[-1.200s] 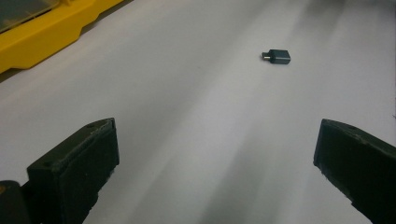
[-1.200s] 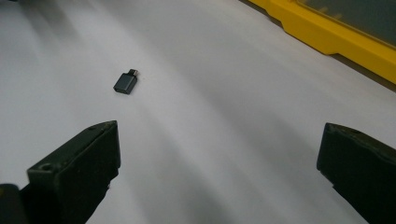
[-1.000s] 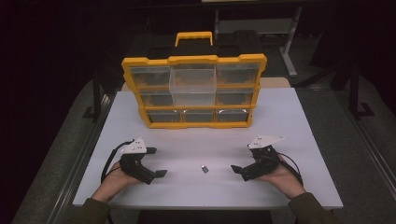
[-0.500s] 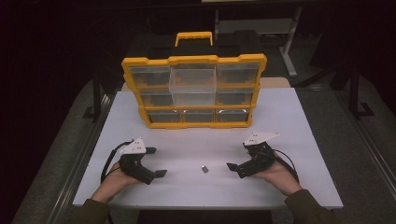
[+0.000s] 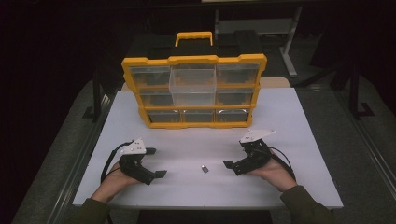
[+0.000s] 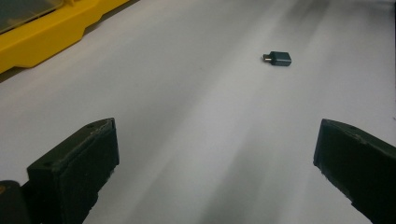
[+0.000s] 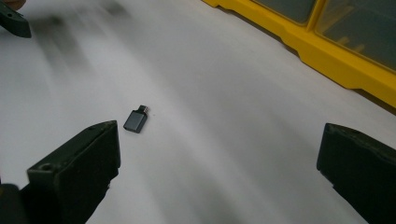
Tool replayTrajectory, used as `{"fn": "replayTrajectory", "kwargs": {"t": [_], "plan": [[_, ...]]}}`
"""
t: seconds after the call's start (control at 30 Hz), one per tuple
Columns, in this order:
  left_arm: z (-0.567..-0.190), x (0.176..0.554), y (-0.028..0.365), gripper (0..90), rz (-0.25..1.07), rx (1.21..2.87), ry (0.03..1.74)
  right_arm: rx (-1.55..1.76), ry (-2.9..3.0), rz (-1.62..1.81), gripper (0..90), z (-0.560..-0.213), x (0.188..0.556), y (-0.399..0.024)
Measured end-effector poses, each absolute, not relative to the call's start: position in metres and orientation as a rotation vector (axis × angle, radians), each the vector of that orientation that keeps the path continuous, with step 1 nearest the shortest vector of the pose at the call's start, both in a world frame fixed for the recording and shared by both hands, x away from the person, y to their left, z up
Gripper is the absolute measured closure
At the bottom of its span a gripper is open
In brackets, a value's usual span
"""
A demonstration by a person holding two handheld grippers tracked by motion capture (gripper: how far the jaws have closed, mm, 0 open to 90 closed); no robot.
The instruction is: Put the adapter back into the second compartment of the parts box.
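A small dark grey USB adapter (image 5: 204, 168) lies flat on the white table (image 5: 299, 130), between the two hands. My left gripper (image 5: 155, 163) rests to its left, jaws wide open and empty. In the left gripper view the adapter (image 6: 278, 58) lies well ahead of that gripper (image 6: 217, 135), off toward its right jaw. My right gripper (image 5: 235, 155) is open a short way to the adapter's right. In the right gripper view the adapter (image 7: 136, 120) lies just beyond the left jaw of that gripper (image 7: 219, 135), untouched.
A yellow organizer (image 5: 194, 91) with clear drawers and a black top handle stands at the table's back centre; its middle drawer sticks out. Its yellow base shows in both gripper views (image 6: 46, 37) (image 7: 336, 60). Bare white tabletop surrounds the adapter.
My right gripper has slid left, closer to the adapter, still open. The left gripper has barely moved. The adapter has stayed put.
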State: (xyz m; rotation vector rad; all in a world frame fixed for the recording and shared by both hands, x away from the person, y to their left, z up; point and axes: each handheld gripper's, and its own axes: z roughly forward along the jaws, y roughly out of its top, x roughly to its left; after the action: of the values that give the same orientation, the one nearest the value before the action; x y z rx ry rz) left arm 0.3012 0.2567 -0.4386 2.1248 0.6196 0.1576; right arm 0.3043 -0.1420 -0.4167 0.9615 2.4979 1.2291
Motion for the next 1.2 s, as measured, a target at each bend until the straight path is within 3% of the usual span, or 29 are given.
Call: {"fn": "replayTrajectory", "kwargs": {"t": [1.2], "plan": [[-0.436,0.301,0.258,0.0,0.158,2.114,0.609,0.917,2.56,1.229,0.0,-0.411,0.312,-0.115]]}}
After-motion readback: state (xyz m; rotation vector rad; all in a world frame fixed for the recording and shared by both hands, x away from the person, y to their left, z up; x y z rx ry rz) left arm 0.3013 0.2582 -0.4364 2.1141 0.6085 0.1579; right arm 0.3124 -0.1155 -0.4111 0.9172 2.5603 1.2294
